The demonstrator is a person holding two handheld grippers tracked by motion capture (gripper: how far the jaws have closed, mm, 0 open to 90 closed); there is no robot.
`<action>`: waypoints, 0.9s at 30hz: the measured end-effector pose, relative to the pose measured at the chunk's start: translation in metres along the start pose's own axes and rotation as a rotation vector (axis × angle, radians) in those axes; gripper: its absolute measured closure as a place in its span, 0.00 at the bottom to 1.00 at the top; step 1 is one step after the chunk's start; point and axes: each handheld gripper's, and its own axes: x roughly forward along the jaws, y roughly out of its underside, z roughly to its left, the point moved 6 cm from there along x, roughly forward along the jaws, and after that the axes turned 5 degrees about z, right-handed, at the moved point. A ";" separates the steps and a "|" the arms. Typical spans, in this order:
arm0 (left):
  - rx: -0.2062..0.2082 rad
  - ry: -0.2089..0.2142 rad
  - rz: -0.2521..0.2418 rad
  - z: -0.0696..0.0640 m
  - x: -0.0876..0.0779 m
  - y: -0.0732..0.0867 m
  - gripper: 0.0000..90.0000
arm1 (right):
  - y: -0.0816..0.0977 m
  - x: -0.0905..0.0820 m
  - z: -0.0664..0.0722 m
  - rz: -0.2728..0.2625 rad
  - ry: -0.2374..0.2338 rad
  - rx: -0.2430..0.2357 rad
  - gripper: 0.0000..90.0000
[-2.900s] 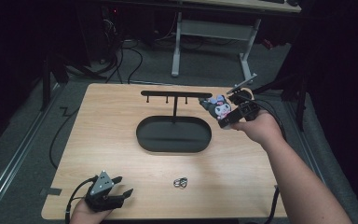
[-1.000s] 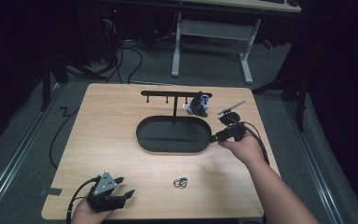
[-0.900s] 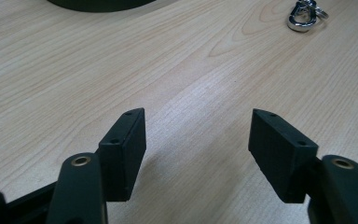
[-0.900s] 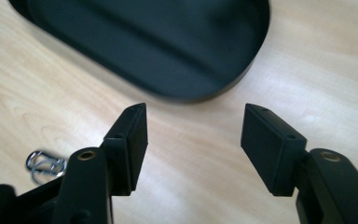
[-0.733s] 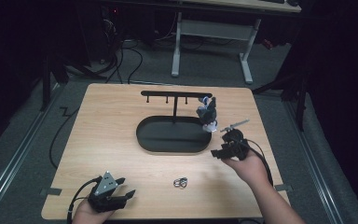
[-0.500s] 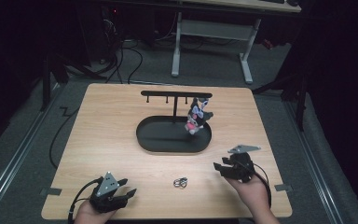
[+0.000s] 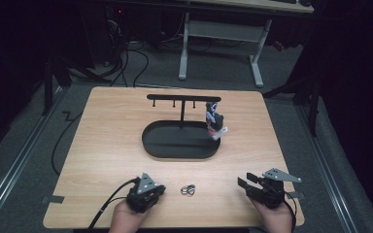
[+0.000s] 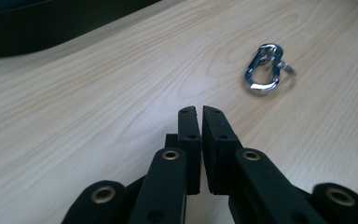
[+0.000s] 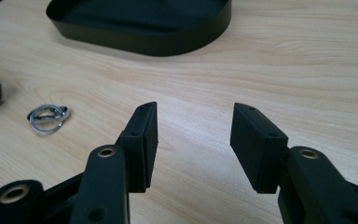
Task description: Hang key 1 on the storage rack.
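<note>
A keychain (image 7: pixel 214 119) already hangs from the right end of the rack (image 7: pixel 182 98), dangling over the right rim of the tray (image 7: pixel 151 141). What seems left is the small metal clip (image 7: pixel 188 190), lying loose on the table (image 7: pixel 107 126) well in front of the tray, between the two hands.

The left gripper (image 8: pixel 200 112) sits just left of the clip; its jaws have just been closing and now stand pressed together with nothing between them, the clip (image 8: pixel 263 70) apart from its tips. The right gripper (image 9: pixel 193 122) rests to the clip's right, jaws half apart and empty over bare wood, the clip (image 9: pixel 49 117) off to one side.

So one piece looks hung and the clip not yet picked up.

The keychain is small and blurred from above; I'd guess a little figure, but can't tell how it hooks on. Both forearms are cut off at the near table edge.
</note>
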 end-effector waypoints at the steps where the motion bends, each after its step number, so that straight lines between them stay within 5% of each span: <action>1: 0.008 0.007 0.011 -0.004 0.006 -0.004 0.96 | 0.001 0.002 0.000 0.005 -0.008 -0.009 0.58; 11: 0.063 0.060 0.021 -0.042 0.040 -0.035 0.96 | 0.003 0.012 0.014 0.045 -0.084 -0.056 0.58; 20: 0.120 0.120 0.019 -0.081 0.066 -0.057 0.96 | 0.005 0.011 0.014 0.048 -0.096 -0.043 0.57; 27: 0.144 0.131 0.023 -0.093 0.076 -0.066 0.95 | 0.008 0.013 0.009 0.068 -0.102 -0.024 0.57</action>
